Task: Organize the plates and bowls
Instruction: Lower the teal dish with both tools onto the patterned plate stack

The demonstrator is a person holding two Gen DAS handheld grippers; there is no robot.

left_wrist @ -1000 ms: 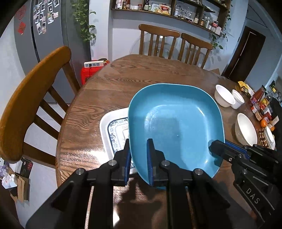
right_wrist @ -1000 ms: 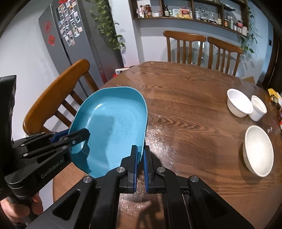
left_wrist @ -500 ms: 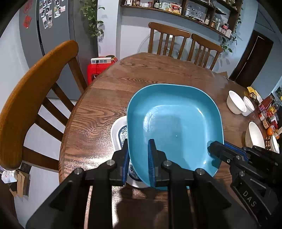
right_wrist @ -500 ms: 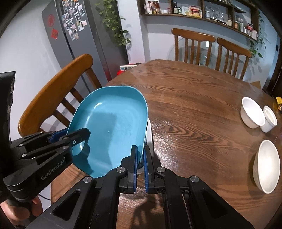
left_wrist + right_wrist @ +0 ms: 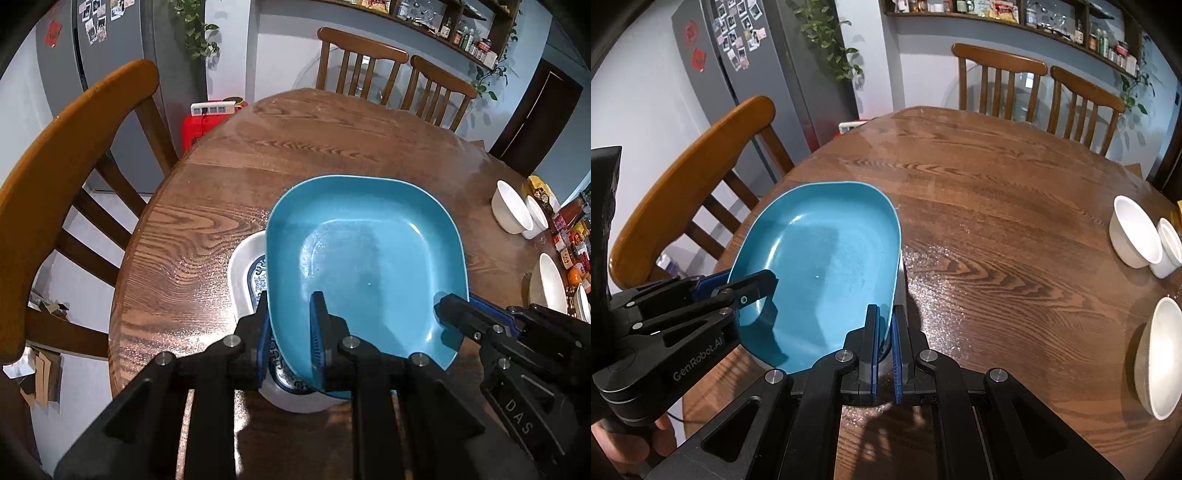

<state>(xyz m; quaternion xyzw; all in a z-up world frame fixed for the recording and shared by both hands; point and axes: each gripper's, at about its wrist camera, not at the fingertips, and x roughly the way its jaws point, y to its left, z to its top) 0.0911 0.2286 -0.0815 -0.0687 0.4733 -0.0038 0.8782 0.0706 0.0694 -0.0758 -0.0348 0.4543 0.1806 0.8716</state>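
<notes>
A large blue plate (image 5: 365,266) hangs just over a white plate with a blue pattern (image 5: 247,273) that lies on the wooden table (image 5: 332,147). My left gripper (image 5: 291,314) is shut on the blue plate's near-left rim. My right gripper (image 5: 884,325) is shut on the plate's opposite rim; in the left wrist view it comes in from the right as the right gripper (image 5: 448,306). In the right wrist view the blue plate (image 5: 820,273) covers almost all of the white plate, and the left gripper (image 5: 753,286) pinches its near-left edge.
Two small white bowls (image 5: 1136,236) and a bigger white bowl (image 5: 1158,358) stand at the table's right. Bottles and packets (image 5: 570,236) crowd the far right edge. Wooden chairs (image 5: 62,177) stand at the left and behind the table. A hand (image 5: 624,439) holds the left gripper.
Both grippers have carried the blue plate leftward and down over the white patterned plate, so that it now covers more of that plate. Both grips stay as they were.
</notes>
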